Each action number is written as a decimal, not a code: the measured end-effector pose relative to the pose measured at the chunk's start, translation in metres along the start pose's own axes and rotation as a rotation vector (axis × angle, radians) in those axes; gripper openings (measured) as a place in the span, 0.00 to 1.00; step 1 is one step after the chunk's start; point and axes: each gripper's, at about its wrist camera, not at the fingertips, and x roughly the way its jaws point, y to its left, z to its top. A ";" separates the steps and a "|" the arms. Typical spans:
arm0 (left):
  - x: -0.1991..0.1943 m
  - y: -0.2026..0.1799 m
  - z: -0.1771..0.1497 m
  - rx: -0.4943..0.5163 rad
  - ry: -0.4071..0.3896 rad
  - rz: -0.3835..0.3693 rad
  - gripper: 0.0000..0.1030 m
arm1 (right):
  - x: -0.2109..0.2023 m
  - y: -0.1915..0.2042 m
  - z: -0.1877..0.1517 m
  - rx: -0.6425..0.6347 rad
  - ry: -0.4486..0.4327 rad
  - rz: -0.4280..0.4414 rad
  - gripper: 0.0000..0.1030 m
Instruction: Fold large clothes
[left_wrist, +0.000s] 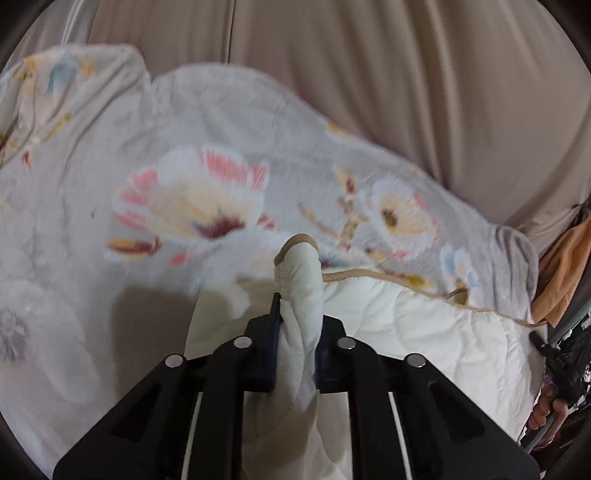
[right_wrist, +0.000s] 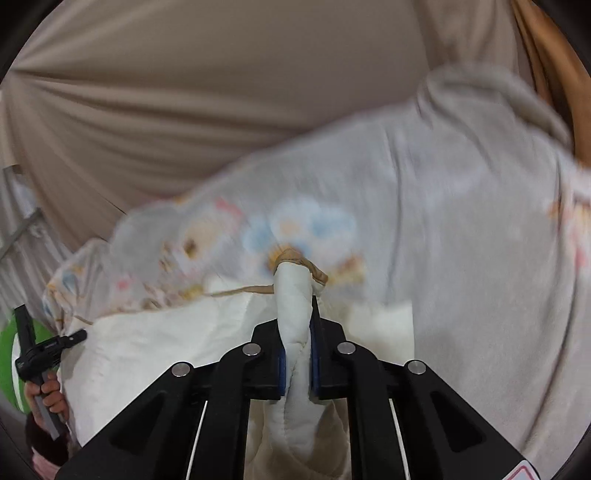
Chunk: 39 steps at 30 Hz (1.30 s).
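— So why does each hand pinch the cream quilted blanket with tan piping (left_wrist: 406, 332) at its edge rather than in the middle?

— Likely because a fold needs two corners carried together. The left tongs (left_wrist: 295, 332) are pressed tight on a rolled-up wad of that hem, and the right tongs (right_wrist: 297, 347) clamp another wad of the same trimmed edge, so the border hangs taut between them.

— And where does the rest of it lie?

— Below and ahead of the tongs, draped over the grey floral bedspread (left_wrist: 184, 147) on the bed, with the beige curtain (left_wrist: 406, 74) behind. The lifted edge seems headed across the spread to meet the far side, though motion blur makes the far hem hard to place.

— Is the other hand visible?

— Yes, at the frame edge: the person's hand (right_wrist: 48, 398) grips the left handle, apart from the cloth, keeping the span wide so the blanket stays flat.
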 end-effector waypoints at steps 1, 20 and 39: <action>-0.006 -0.001 0.001 0.009 -0.021 0.008 0.10 | -0.012 0.005 0.003 -0.017 -0.043 0.006 0.08; -0.047 -0.063 -0.019 0.244 -0.197 0.188 0.27 | -0.018 0.033 -0.020 -0.110 -0.009 -0.167 0.32; 0.040 -0.137 -0.087 0.436 -0.011 0.154 0.40 | 0.058 0.155 -0.095 -0.476 0.232 -0.097 0.23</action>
